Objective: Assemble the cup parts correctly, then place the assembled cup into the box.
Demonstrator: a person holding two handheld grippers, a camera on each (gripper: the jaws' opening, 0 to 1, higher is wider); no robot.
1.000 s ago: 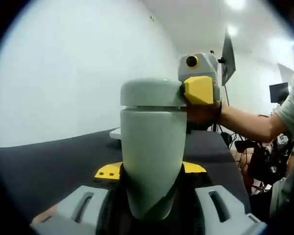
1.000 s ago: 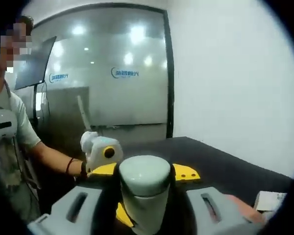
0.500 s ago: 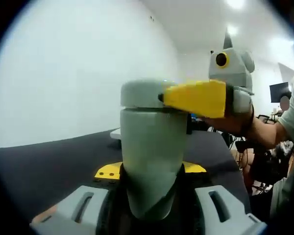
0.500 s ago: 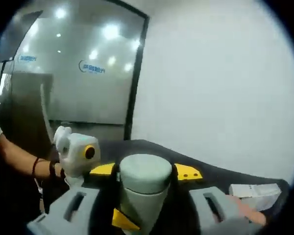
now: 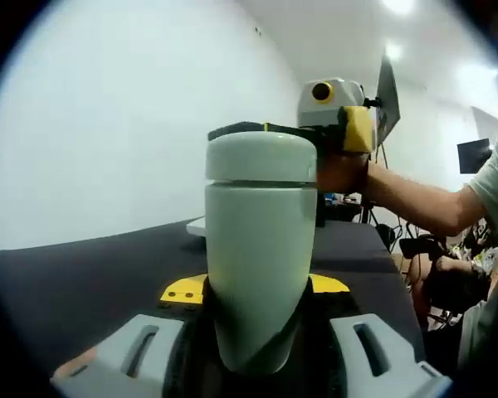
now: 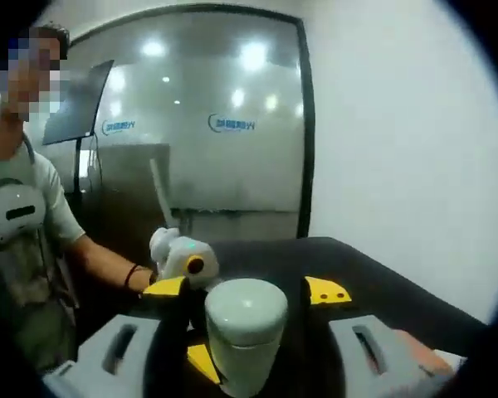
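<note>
Your left gripper is clamped around the lower body of the pale green cup, holding it upright above the dark bench. Your right gripper sits at the cup's top, its yellow-tipped jaws closed on the lid; in the right gripper view that lid sits between the jaws with the cup body below it. The lid looks seated flush, so this is most likely the final tightening: keep the left grip firm and the cup vertical, turn the lid squarely about the cup's axis, and stop once it resists rather than forcing it. Whether anything is inside the cup cannot be told with the lid on. A flat whitish thing lies at the bench's far edge behind the cup; I cannot tell if it is the box.
</note>
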